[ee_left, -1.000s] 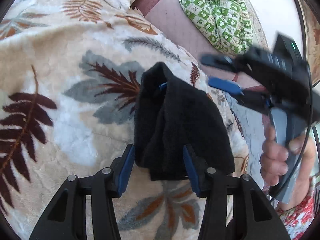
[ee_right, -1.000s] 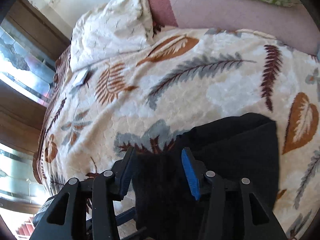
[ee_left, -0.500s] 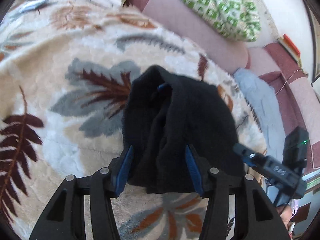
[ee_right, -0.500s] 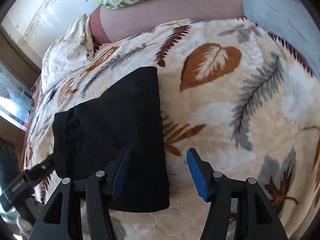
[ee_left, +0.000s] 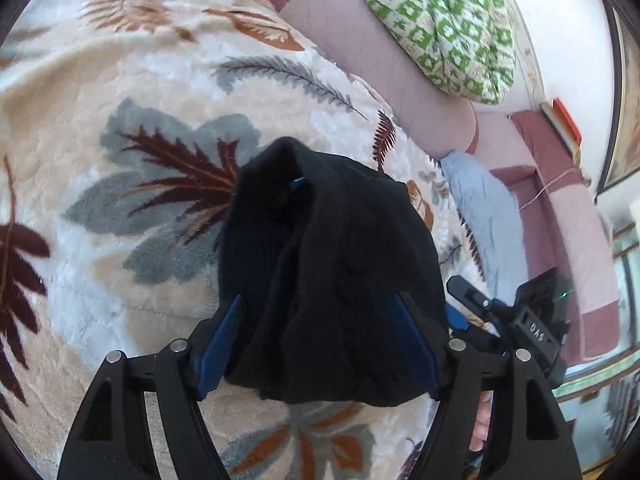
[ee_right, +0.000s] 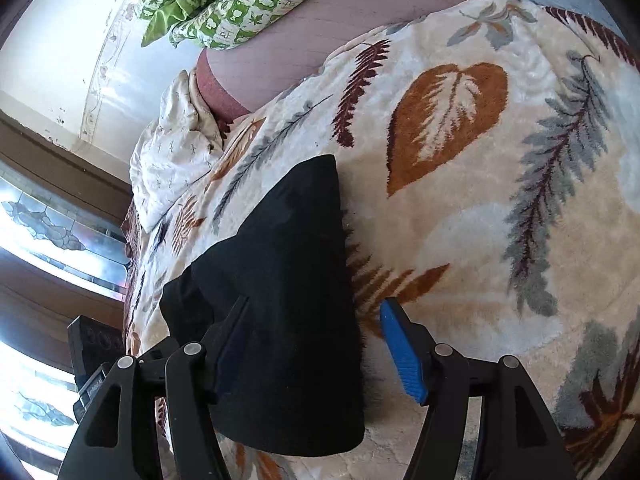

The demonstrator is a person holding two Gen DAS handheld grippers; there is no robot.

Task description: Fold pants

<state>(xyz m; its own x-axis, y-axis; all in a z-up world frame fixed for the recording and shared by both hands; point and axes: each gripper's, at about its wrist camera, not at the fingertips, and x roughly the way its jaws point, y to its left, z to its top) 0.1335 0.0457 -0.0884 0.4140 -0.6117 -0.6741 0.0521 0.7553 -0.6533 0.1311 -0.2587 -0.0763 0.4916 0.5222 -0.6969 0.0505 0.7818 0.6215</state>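
The right gripper (ee_right: 320, 348), a second ago over the pants (ee_right: 288, 304), has drawn back and stands wide apart, empty — the black bundle's edge lies between its fingers. The left gripper (ee_left: 320, 344) stays open around the pants, gripping nothing. The fold looks finished. Underneath is a leaf-patterned blanket (ee_right: 500, 184) — beyond the fingertips a green pillow (ee_left: 448, 28) and a pale wall.

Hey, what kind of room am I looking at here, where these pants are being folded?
Probably a bedroom at home. The black pants lie on a plush leaf-print blanket spread over a pink mattress, with green patterned bedding bunched behind.
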